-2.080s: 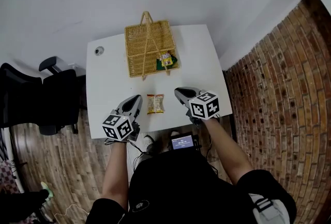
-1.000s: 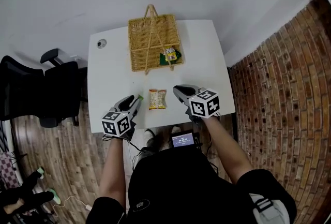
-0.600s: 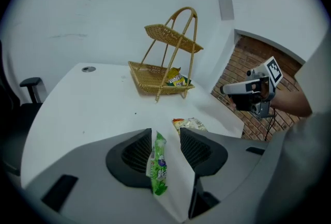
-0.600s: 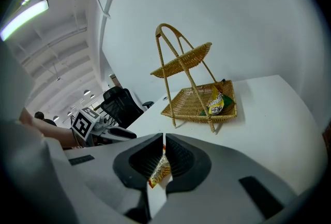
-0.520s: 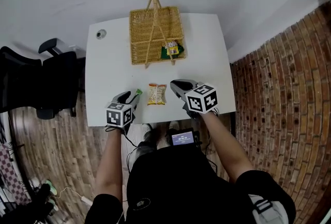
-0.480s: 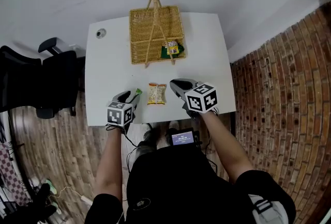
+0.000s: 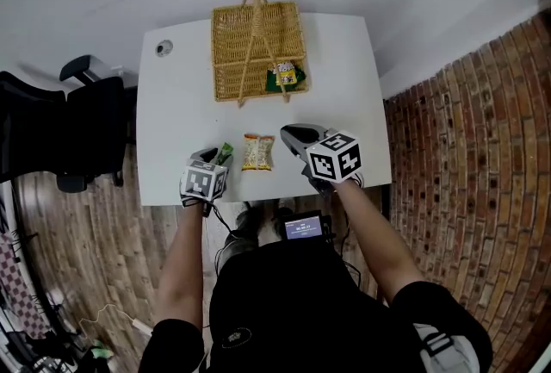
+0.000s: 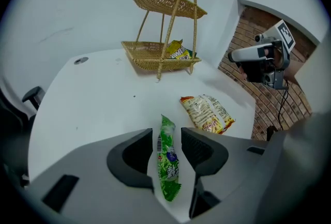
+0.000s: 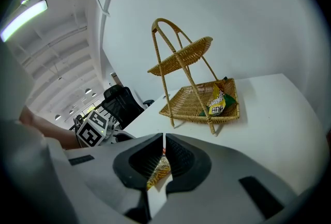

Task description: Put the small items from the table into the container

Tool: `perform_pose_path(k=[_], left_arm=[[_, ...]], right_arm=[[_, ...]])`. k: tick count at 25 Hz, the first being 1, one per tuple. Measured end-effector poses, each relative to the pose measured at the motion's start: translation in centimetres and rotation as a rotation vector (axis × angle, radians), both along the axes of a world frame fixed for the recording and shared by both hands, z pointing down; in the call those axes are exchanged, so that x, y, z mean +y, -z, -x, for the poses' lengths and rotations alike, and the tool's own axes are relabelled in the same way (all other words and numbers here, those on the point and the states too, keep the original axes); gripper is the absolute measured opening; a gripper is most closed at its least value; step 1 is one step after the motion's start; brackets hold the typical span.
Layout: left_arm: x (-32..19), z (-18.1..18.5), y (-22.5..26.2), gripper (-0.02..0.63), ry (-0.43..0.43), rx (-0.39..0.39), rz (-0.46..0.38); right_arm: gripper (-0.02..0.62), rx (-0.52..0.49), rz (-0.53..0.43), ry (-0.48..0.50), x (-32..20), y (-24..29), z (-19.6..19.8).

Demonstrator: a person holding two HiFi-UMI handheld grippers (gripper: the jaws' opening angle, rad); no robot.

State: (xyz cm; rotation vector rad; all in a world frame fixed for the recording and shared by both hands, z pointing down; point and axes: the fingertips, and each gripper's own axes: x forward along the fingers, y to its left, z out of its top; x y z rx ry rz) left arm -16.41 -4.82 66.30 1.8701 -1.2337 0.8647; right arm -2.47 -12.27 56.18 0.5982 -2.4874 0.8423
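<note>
**Green packet between the spread left jaws; one packet in the basket**

At the far left a black office chair (image 7: 82, 134) stands on the wooden plank floor (image 7: 95, 259), just beside the white rectangular table (image 7: 172, 117). A small round grey cable port (image 7: 162, 47) sits in the table's far left corner.

The left gripper (image 8: 169, 148) points steeply down at the near edge of the table. Its jaws are spread wide, and a slim green foil snack packet (image 8: 169, 166) lies lengthwise on the table between them. There is a sliver of gap on each side, so the pads do not press on it.

Further back, at mid table, stands the two-tier woven wicker basket with an arched handle (image 7: 256, 52). Its lower tray holds a yellow and green snack packet (image 7: 284, 75), tucked into the right near corner.

A yellow and orange crinkled snack packet (image 7: 257, 151) lies flat on the table between the two grippers, well apart from the basket and touching neither gripper.

To its right the right gripper (image 9: 164, 153) hangs over the table with its jaws pressed together on nothing. The yellow and orange packet shows beyond their tips.

A small lit screen (image 7: 303, 228) sits at the person's chest. A red brick wall (image 7: 465, 190) runs along the right side.
</note>
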Motion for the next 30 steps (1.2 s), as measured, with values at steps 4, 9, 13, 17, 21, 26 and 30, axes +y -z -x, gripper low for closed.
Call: perform_pose_path(k=[4,9,13,17,21,26,30], left_arm=[[-0.2,0.2,-0.6,0.131,0.009,-0.029,0.013],[-0.8,0.3,-1.0,0.101,0.050,0.006,0.019],[-1.1,0.0,0.4,0.091,0.075,0.056,0.024],[-1.2,0.3,0.5,0.069,0.093,0.078,0.024],[-1.0,0.6,0.0,0.061,0.098,0.096,0.032],[-1.2,0.7,0.7,0.057,0.111,0.139,0.016],[-1.8,1.0,2.1,0.055,0.146,0.186,-0.015]], right_arm=[[0.023,0.009,0.005,0.002,0.0,-0.4,-0.1],[0.023,0.006,0.009,0.005,-0.4,-0.5,0.1],[0.023,0.003,0.011,0.007,-0.6,-0.6,0.2],[0.023,0.004,0.012,0.013,-0.8,-0.6,0.6],[0.023,0.005,0.012,0.017,-0.9,-0.6,1.0],[0.023,0.005,0.008,0.018,-1.2,-0.4,1.3],[0.023,0.000,0.002,0.017,-1.4,-0.1,1.6]])
